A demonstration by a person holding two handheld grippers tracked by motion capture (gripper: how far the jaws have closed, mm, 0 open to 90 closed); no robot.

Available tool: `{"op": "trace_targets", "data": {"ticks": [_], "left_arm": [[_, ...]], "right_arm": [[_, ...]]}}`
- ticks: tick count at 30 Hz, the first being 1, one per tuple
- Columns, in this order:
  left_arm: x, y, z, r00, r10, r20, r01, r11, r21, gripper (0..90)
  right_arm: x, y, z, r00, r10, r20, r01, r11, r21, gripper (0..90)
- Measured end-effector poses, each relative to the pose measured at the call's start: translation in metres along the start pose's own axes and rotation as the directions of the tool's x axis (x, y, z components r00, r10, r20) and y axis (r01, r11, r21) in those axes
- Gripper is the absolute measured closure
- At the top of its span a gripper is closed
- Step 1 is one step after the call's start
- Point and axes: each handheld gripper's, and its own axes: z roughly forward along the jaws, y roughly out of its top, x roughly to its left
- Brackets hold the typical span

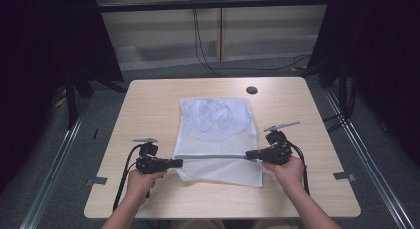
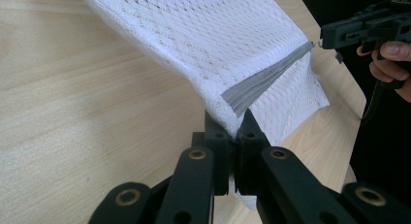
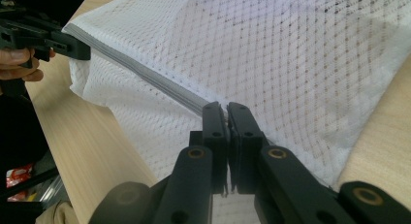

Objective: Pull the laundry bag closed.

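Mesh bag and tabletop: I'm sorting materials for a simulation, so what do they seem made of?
Mesh bag: white, matte open-weave netting, probably synthetic; the table shows through its holes. Its zipper strip looks like grey woven tape. Table: pale wood-grain surface, smooth with low sheen, likely laminate.

mesh bag (image 1: 218, 135) contents blurred (pale shapes), forearms cut off below
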Motion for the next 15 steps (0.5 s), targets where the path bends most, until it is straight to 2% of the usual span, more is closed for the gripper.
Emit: {"op": "trace_targets", "data": {"ticks": [15], "left_arm": [[0.0001,0.0001,-0.0009,1.0,-0.003,0.0,0.003,1.0,-0.005,87.4]], "right_arm": [[-0.0035,-0.0023,-0.0041,1.0,0.002,0.008,-0.002,1.0,0.003,86.9]]}}
